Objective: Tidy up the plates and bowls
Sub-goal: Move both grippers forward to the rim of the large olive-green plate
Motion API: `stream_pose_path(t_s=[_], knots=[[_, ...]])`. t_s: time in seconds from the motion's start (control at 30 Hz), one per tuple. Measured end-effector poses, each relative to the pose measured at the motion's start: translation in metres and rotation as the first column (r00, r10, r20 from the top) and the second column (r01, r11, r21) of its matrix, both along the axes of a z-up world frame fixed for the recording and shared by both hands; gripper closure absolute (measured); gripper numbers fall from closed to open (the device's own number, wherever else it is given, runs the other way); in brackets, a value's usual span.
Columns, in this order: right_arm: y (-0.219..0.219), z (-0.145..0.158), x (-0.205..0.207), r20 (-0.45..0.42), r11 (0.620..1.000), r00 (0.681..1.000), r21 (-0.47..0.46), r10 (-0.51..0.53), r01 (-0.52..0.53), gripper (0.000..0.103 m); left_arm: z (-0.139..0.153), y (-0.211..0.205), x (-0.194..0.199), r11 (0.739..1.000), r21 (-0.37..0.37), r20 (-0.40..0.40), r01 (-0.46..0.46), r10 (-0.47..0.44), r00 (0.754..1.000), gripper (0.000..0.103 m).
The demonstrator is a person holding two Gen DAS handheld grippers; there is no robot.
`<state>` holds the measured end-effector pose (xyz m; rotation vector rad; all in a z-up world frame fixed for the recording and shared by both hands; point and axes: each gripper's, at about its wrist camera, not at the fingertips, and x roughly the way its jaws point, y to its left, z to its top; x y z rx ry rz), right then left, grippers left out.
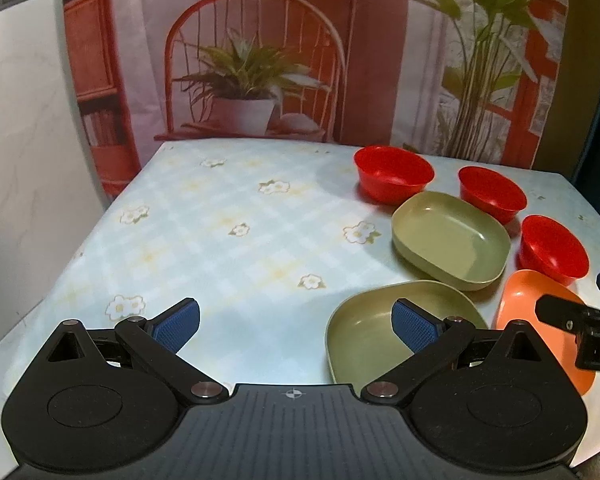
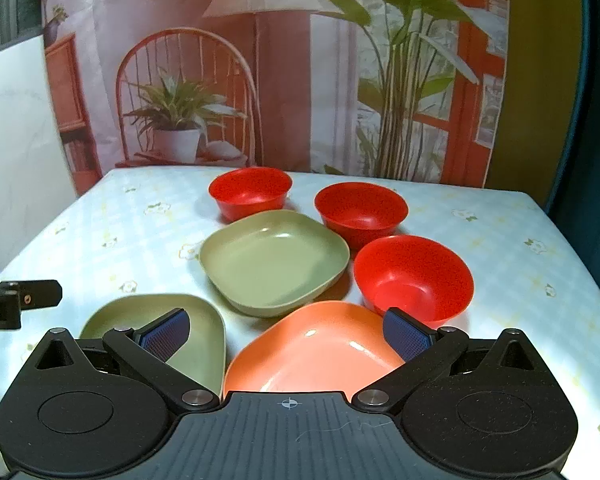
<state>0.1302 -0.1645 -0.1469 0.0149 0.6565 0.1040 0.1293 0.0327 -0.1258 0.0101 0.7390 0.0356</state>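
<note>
Orange plate (image 2: 316, 348) shows whole from right wrist, half-hidden by right tool (image 1: 580, 320) in left.

Both views are fairly bright and sharp, with a reddish cast. Straight lines bow at the frame edges, corners darken. Glare spots shine on the orange plate (image 2: 316, 354).

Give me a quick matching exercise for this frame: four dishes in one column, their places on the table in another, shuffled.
Going by the right wrist view.

1. orange plate
2. far green plate
3. near green plate
4. nearest red bowl

a. middle of the group
b. between the right jaws
c. right of the far green plate
d. behind the right gripper's left pad

Pairs: 1-b, 2-a, 3-d, 4-c
</note>
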Motion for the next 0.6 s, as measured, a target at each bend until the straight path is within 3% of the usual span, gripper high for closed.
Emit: stream_pose_path(t_s=[0.23, 0.37, 0.43, 0.6], knots=[[0.000, -0.009, 0.003, -0.025, 1.000, 1.000, 0.005, 0.010, -0.010, 0.001, -0.010, 0.002, 0.003, 0.999, -0.032, -0.053, -0.004, 0.002, 0.999, 0.001], [0.003, -0.013, 0.002, -0.030, 0.999, 0.999, 0.000, 0.041, -0.041, 0.009, -0.019, -0.001, 0.004, 0.999, -0.052, -0.084, 0.016, -0.021, 0.996, 0.004], [0.006, -0.016, 0.002, -0.041, 0.998, 0.998, -0.002, 0.057, -0.058, 0.014, -0.024, -0.002, 0.006, 0.997, -0.074, -0.104, 0.034, -0.042, 0.994, 0.014], [0.011, -0.022, 0.002, -0.065, 0.996, 0.994, 0.005, 0.086, -0.086, 0.019, -0.036, -0.004, 0.007, 0.992, -0.108, -0.140, 0.064, -0.079, 0.987, 0.023]])
